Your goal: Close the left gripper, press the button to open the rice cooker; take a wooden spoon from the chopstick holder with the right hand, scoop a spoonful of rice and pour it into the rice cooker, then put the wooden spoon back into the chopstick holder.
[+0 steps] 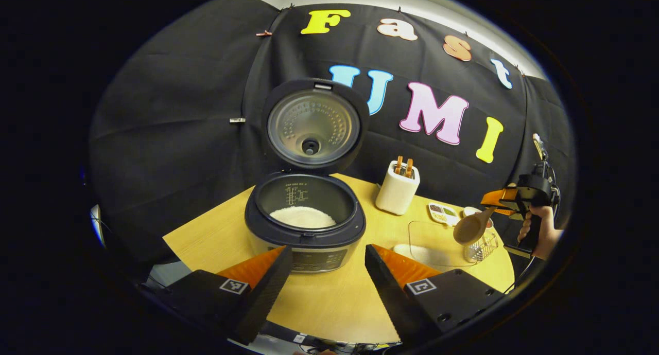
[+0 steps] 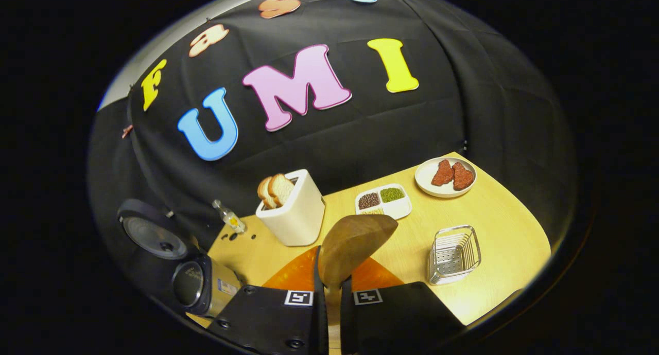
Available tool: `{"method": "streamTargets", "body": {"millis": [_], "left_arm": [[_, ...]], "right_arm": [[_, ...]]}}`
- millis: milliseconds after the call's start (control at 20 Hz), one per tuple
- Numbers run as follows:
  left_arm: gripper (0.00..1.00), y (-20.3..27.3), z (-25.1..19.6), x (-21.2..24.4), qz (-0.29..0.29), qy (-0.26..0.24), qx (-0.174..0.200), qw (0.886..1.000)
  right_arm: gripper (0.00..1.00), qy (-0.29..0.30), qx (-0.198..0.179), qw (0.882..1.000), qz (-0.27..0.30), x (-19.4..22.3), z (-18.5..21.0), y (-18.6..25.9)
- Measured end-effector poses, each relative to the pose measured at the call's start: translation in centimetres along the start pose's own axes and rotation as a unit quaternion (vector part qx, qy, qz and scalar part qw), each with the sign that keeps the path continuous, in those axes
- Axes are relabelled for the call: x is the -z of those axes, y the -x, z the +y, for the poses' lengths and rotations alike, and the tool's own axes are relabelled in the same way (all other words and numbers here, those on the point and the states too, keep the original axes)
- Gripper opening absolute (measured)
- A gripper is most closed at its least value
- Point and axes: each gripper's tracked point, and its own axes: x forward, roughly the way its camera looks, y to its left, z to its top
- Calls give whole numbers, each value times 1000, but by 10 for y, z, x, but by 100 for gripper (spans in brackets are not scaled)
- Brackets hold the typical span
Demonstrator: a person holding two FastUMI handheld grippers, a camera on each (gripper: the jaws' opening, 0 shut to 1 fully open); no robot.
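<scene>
Left gripper view: left gripper agape above yellow wooden table; right gripper clamping wooden spoon.

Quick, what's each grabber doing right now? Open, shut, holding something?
Left gripper: open, holding nothing, facing the open rice cooker.
Right gripper: shut on the wooden spoon.

Light wooden table seen. Open rice cooker, white toaster with bread, sectioned dish, plate of red pieces, wire basket, small bottle placed on it.
</scene>
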Motion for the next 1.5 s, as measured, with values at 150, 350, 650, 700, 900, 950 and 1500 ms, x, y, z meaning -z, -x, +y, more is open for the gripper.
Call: {"method": "streamTargets", "body": {"millis": [150, 350, 650, 700, 900, 950, 1500], "left_arm": [[95, -6, 12, 16, 17, 0, -1, 1000], [96, -20, 15, 18, 27, 21, 0, 999], [95, -27, 12, 17, 23, 2, 29, 999], [95, -27, 15, 18, 25, 2, 29, 999], [95, -23, 23, 23, 30, 24, 24, 999], [95, -23, 25, 24, 31, 26, 22, 999], [95, -24, 50, 18, 27, 57, 9, 998]], "right_arm": [[14, 34, 3, 999, 9, 28, 3, -19], [14, 47, 23, 998, 19, 57, -4, -40], [14, 73, 37, 997, 9, 72, 3, -53], [14, 70, 33, 997, 14, 78, 10, -52], [14, 63, 3, 998, 19, 92, 45, -48], [14, 58, -2, 998, 24, 97, 52, -48], [14, -84, -16, 992, 97, 118, 80, -43]]}}
